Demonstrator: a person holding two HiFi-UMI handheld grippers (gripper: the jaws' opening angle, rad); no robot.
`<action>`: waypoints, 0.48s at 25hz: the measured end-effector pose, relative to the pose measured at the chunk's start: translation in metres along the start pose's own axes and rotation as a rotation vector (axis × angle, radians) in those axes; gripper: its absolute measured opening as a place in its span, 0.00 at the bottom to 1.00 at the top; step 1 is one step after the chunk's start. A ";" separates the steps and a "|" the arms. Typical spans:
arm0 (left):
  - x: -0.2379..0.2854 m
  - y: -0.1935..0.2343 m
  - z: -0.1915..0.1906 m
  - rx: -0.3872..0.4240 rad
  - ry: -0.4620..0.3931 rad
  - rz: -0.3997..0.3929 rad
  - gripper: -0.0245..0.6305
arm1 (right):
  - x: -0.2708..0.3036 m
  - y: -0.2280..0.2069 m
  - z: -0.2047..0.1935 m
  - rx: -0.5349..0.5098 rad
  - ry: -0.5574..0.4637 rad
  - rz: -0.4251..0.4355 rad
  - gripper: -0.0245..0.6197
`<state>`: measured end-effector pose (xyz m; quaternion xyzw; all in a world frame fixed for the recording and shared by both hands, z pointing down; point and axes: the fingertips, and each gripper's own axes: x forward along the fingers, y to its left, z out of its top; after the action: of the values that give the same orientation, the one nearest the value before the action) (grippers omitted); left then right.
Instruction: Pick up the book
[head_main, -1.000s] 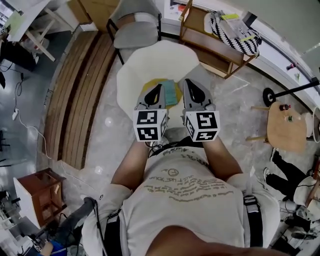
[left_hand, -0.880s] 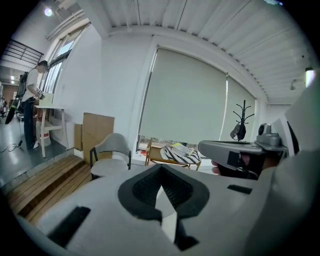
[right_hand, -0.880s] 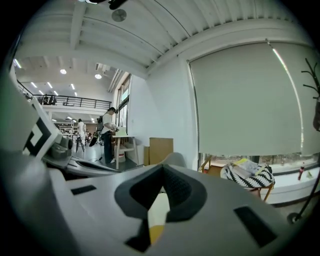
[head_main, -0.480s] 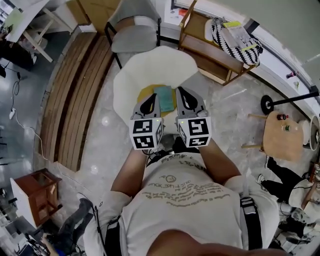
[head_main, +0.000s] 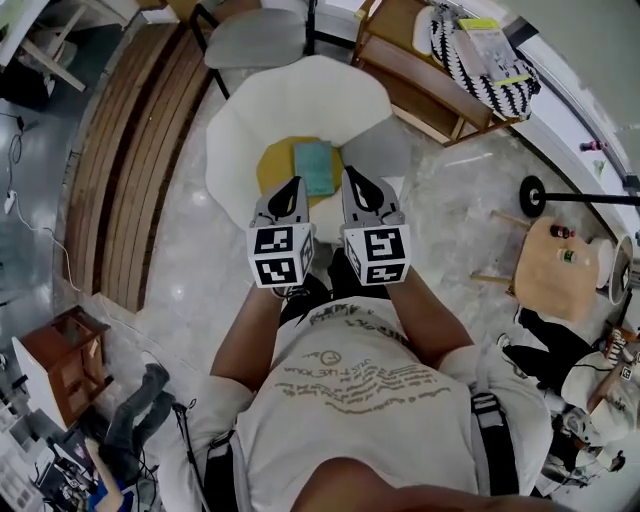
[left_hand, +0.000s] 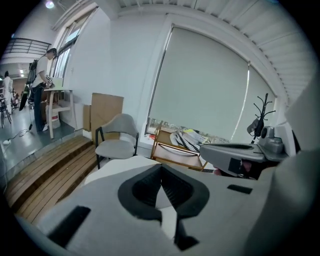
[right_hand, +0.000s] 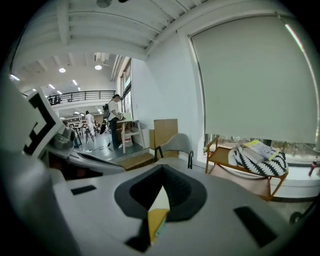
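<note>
A teal book (head_main: 314, 167) lies on a round yellow mat (head_main: 276, 170) on the white scalloped table (head_main: 300, 105). My left gripper (head_main: 298, 183) hovers over the mat's near edge, just left of the book's near corner, jaws shut and empty. My right gripper (head_main: 351, 174) is beside the book's right edge, its jaws also together with nothing held. In the left gripper view the left gripper (left_hand: 161, 170) has its pads meeting, with only white table showing through the slit. In the right gripper view the right gripper (right_hand: 162, 172) is closed too, with the yellow mat (right_hand: 155, 220) below it.
A grey chair (head_main: 255, 40) stands behind the table. A wooden shelf rack holding a striped bag (head_main: 480, 60) is at the back right. Wooden slat decking (head_main: 130, 150) runs along the left. A small round wooden side table (head_main: 565, 265) and a lamp base (head_main: 535, 190) stand to the right.
Both grippers have sunk toward the table, staying side by side. The book, partly hidden between them before, now shows whole just ahead of their tips. Both jaws stay closed.
</note>
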<state>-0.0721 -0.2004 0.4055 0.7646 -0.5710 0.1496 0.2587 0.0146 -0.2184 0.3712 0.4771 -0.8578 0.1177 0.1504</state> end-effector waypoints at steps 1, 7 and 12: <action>0.007 0.002 -0.006 -0.008 0.012 0.009 0.07 | 0.005 -0.002 -0.010 -0.004 0.023 0.009 0.08; 0.041 0.010 -0.037 -0.071 0.070 0.056 0.07 | 0.035 -0.020 -0.054 -0.008 0.110 0.049 0.08; 0.071 0.030 -0.081 -0.138 0.113 0.096 0.07 | 0.062 -0.025 -0.086 -0.007 0.091 0.060 0.08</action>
<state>-0.0735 -0.2177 0.5157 0.7070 -0.6003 0.1650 0.3354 0.0175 -0.2500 0.4755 0.4449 -0.8645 0.1405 0.1872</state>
